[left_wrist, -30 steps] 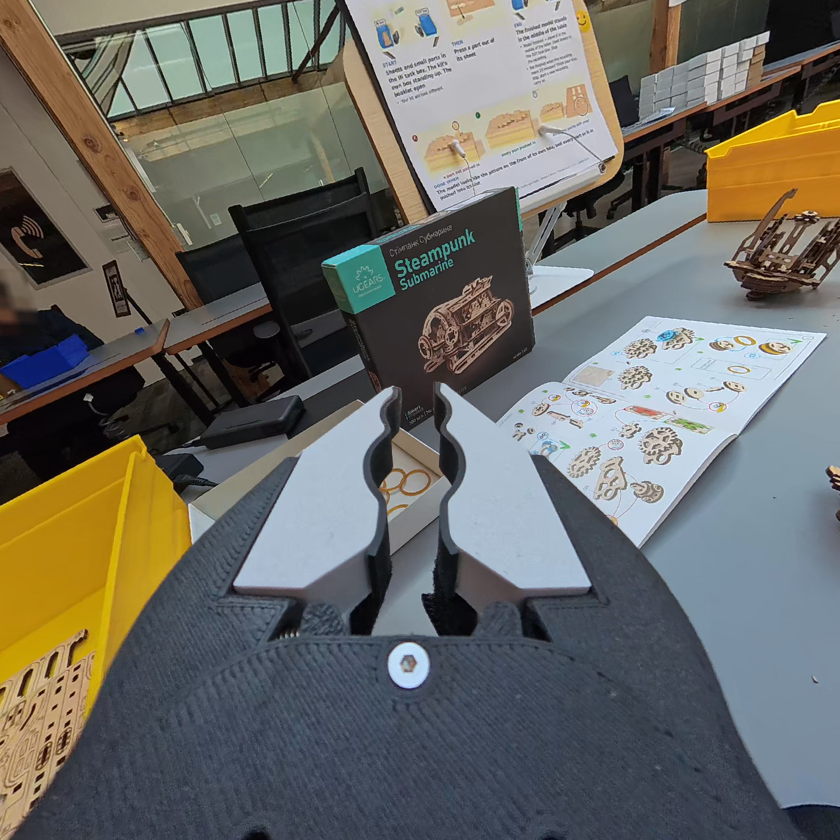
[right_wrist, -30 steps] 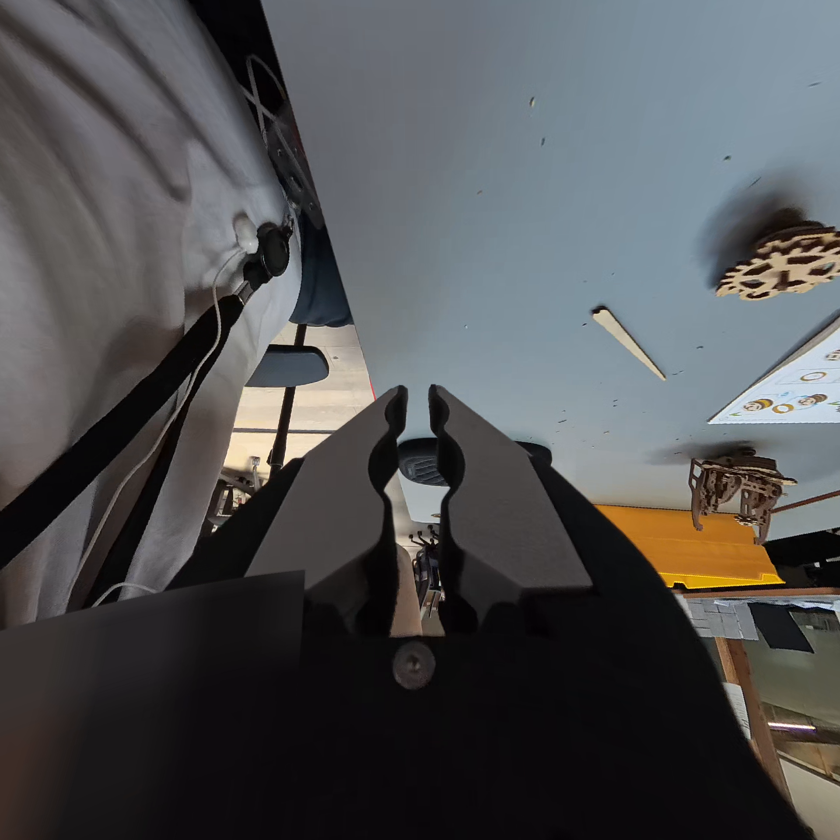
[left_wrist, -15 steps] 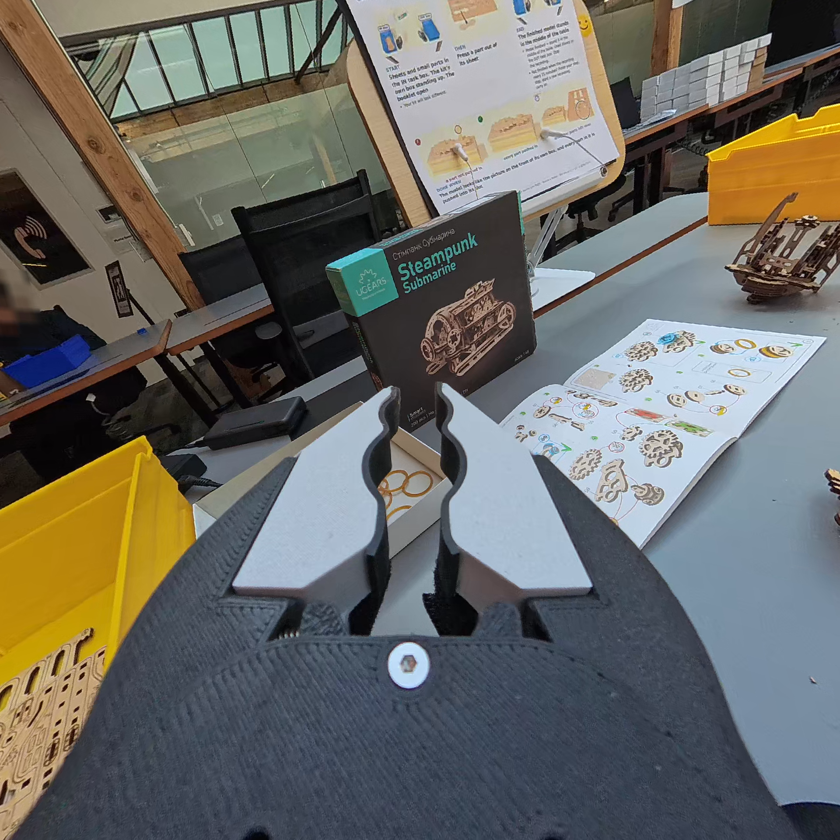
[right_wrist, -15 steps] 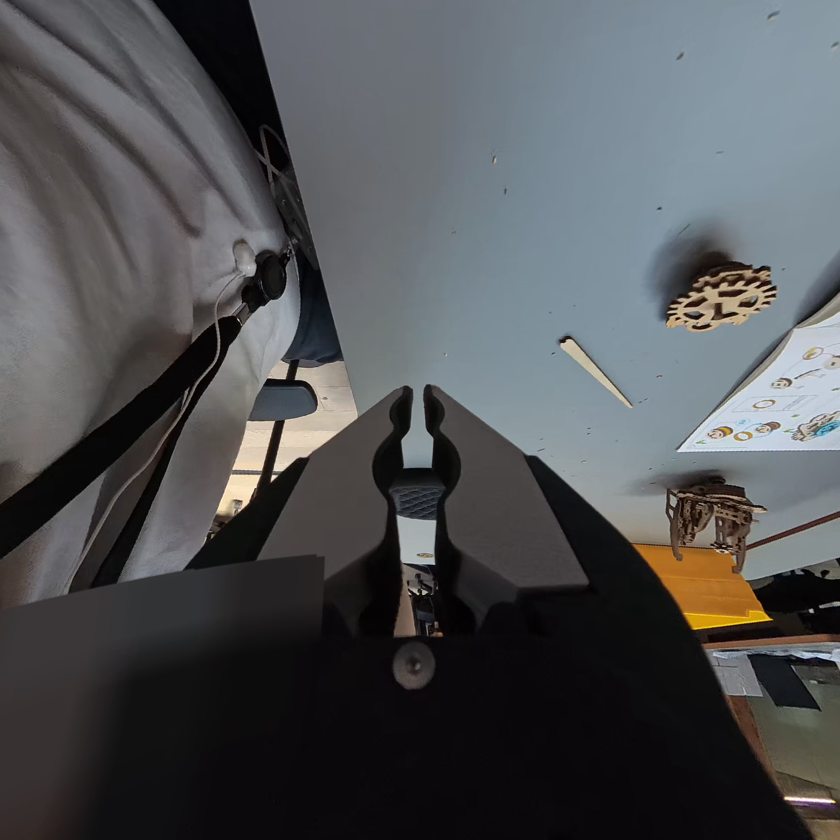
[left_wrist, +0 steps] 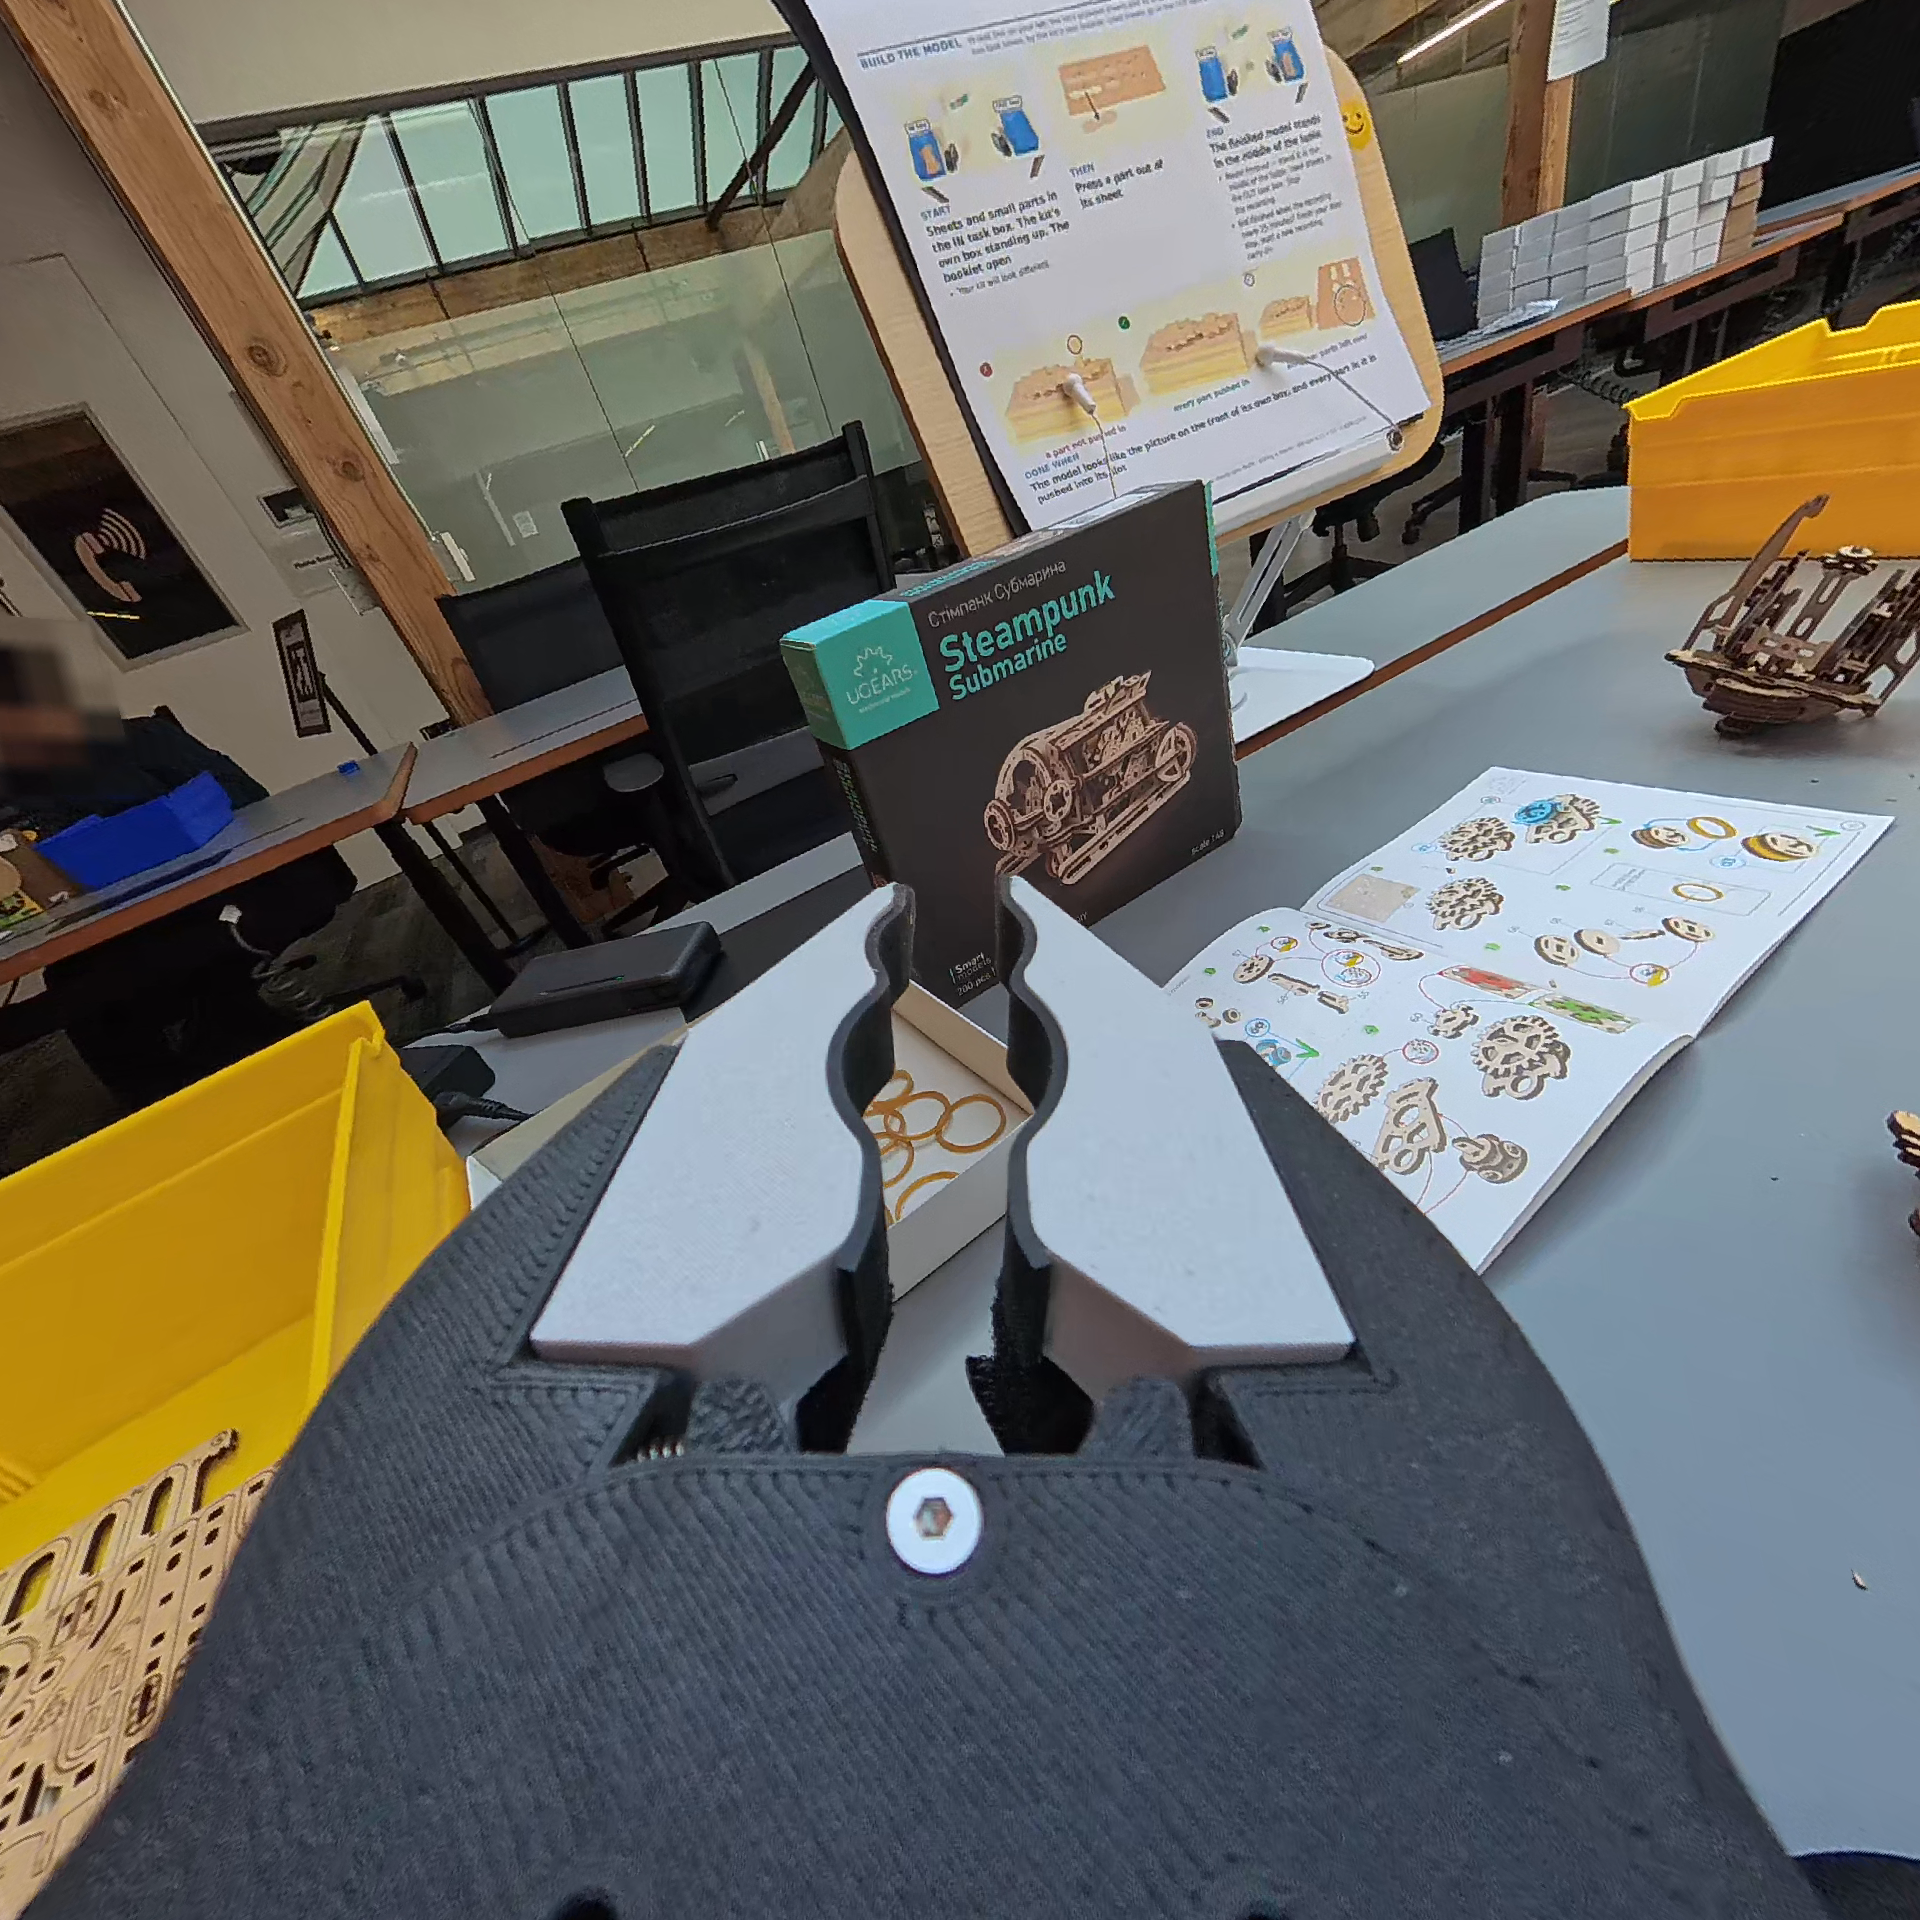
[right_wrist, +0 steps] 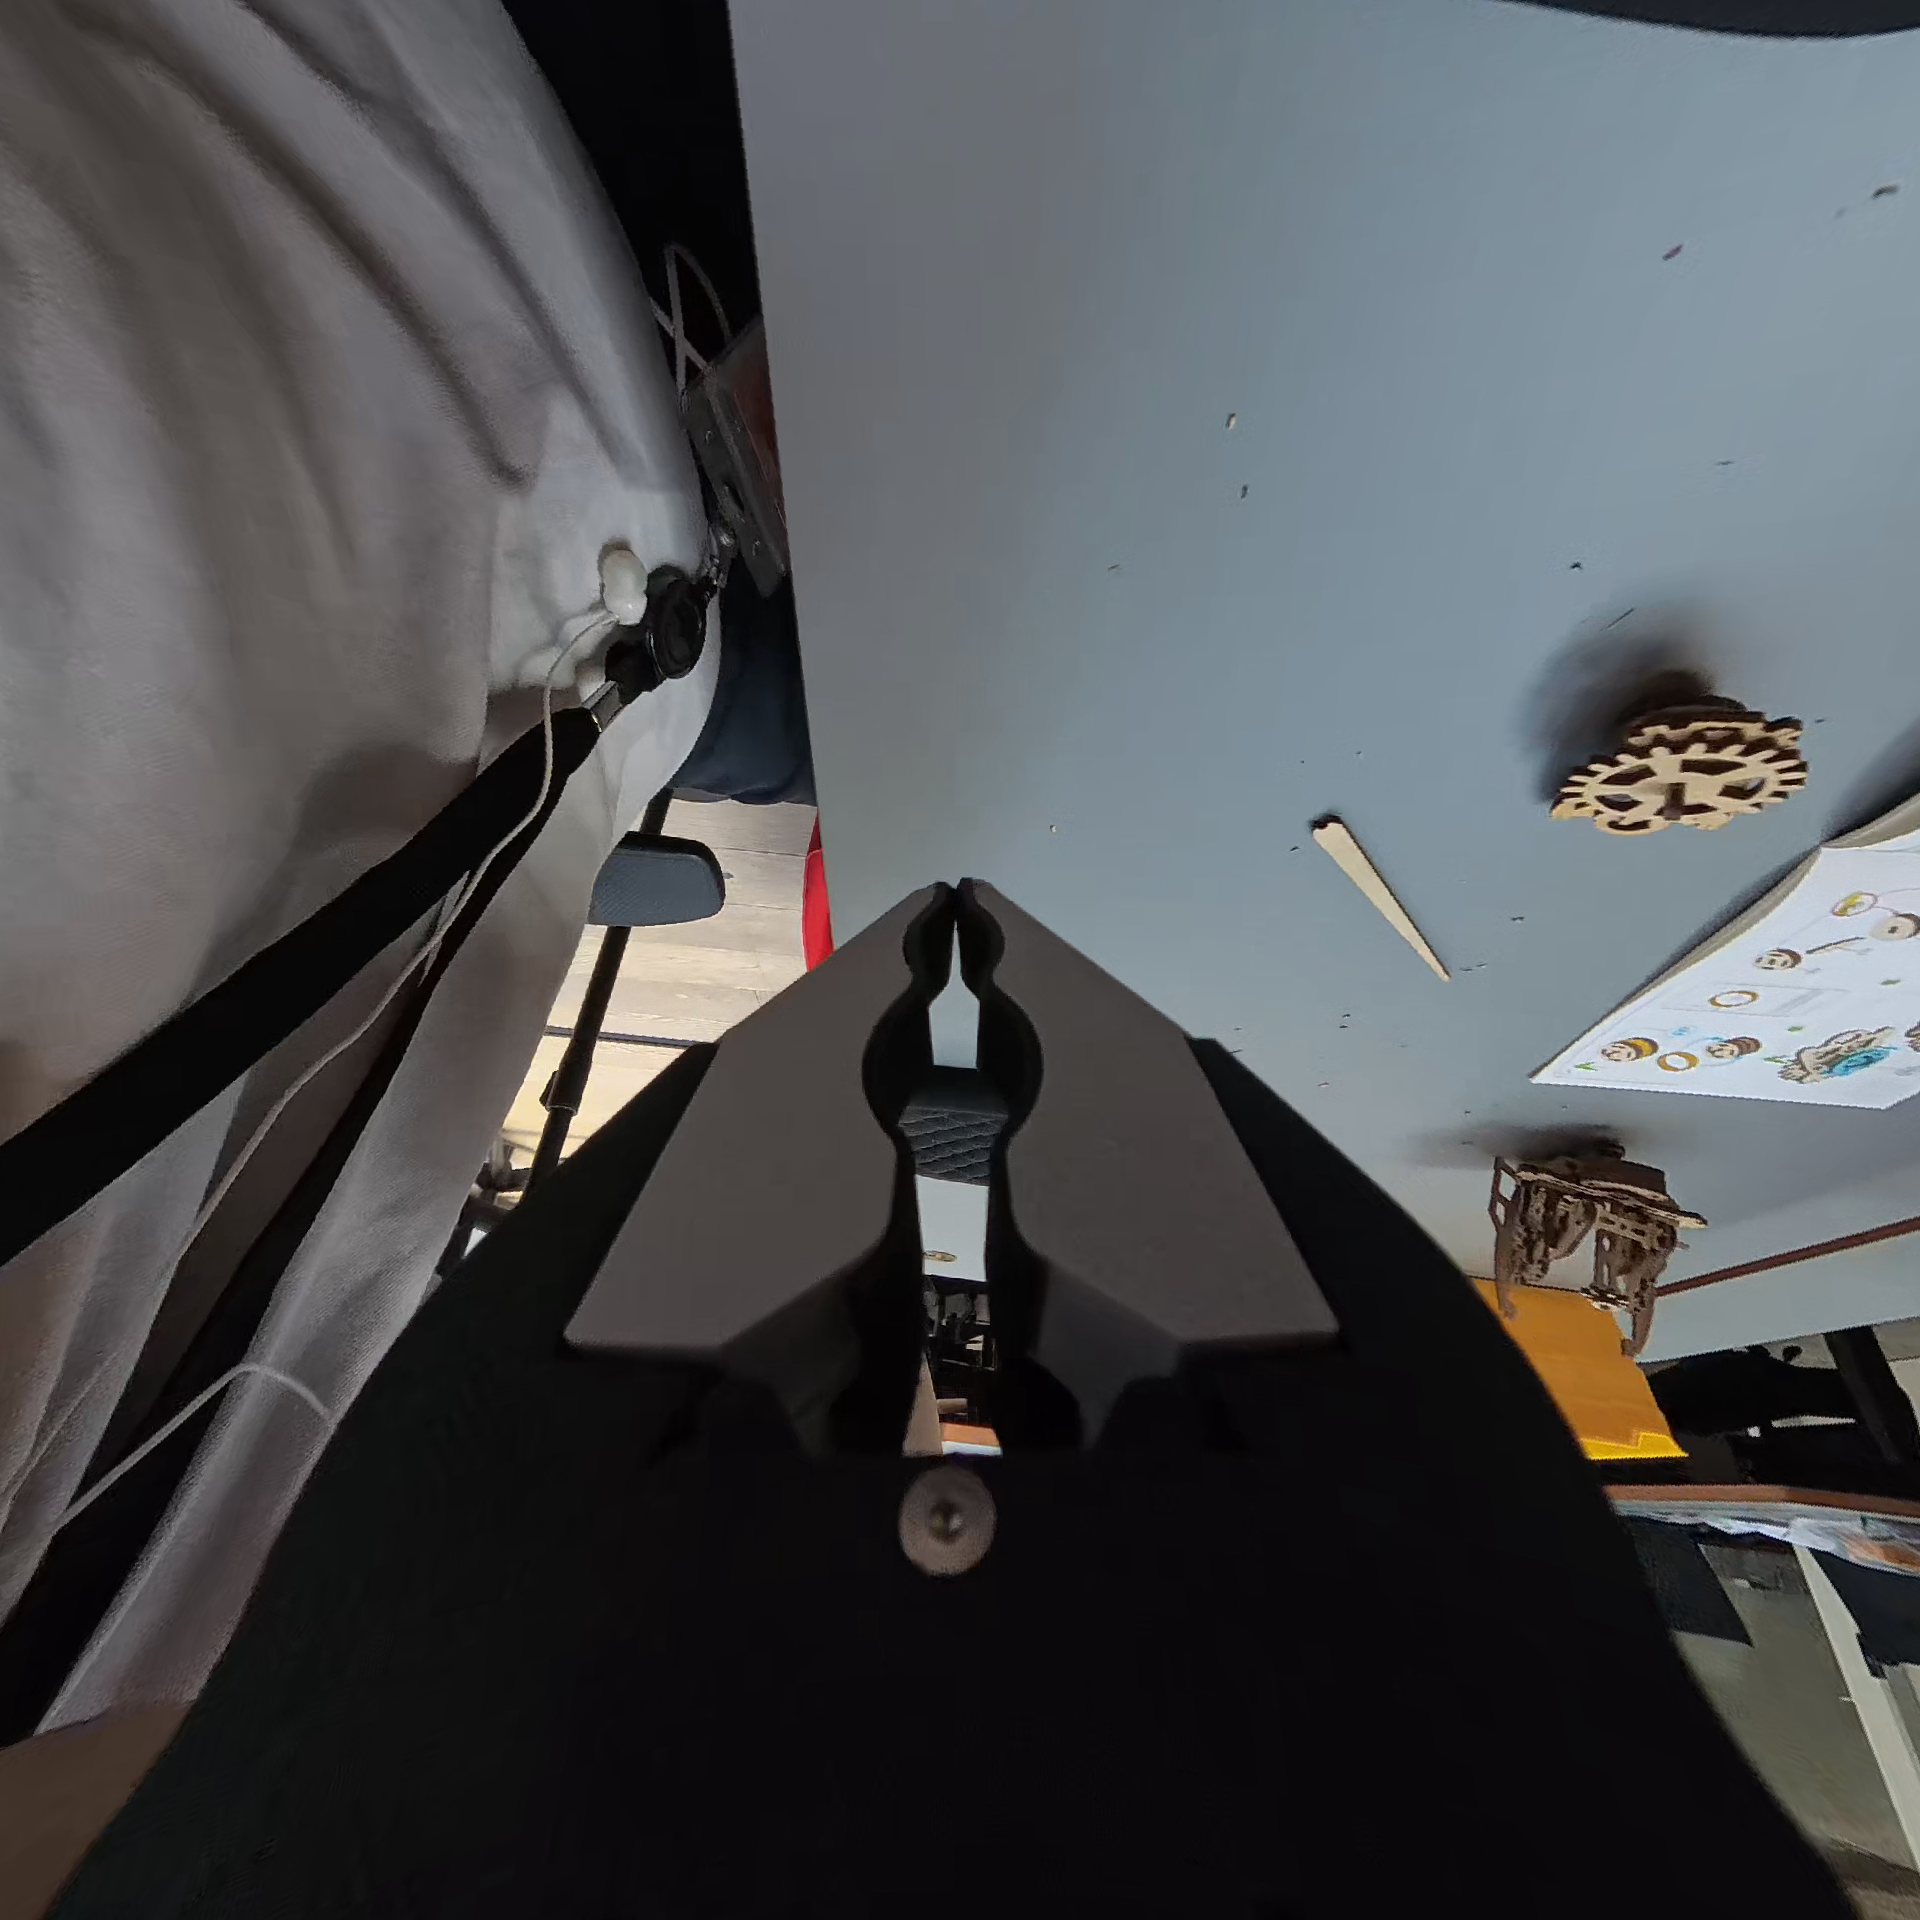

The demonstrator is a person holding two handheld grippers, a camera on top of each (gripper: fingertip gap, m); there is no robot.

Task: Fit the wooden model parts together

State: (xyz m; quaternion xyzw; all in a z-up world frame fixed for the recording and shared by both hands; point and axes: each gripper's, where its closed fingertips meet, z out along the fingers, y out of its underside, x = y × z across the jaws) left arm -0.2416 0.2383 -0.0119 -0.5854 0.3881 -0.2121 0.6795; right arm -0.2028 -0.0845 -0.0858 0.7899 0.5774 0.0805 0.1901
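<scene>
Left gripper (left_wrist: 954, 909): two pale grey wedge fingers with wavy black inner pads, parted by a narrow gap, nothing between them; ribbed black housing behind. It hangs above a grey table (left_wrist: 1662, 1351).
Right gripper (right_wrist: 956, 885): same build, in shadow, tips pressed together and empty; its view is turned upside down, near the table edge beside a person's white garment (right_wrist: 260, 520).
Wooden gear (right_wrist: 1678, 774): flat, toothed, pale plywood disc with cut-out spokes, lying loose on the table, well apart from both grippers.
Wooden stick (right_wrist: 1377, 894): thin tapered sliver, near the gear.
Wooden model (left_wrist: 1813, 644): dark, part-built lattice frame, far right of the table.
Instruction booklet (left_wrist: 1538, 987): open, glossy white pages with printed diagrams.
Kit box (left_wrist: 1039, 748): upright, black card with teal corner.
Shallow white tray (left_wrist: 956, 1039): card, holding thin tan rubber bands (left_wrist: 935, 1127), just beyond the left fingertips.
Yellow bin (left_wrist: 156, 1247): smooth plastic, left, with a laser-cut plywood sheet (left_wrist: 94, 1662).
</scene>
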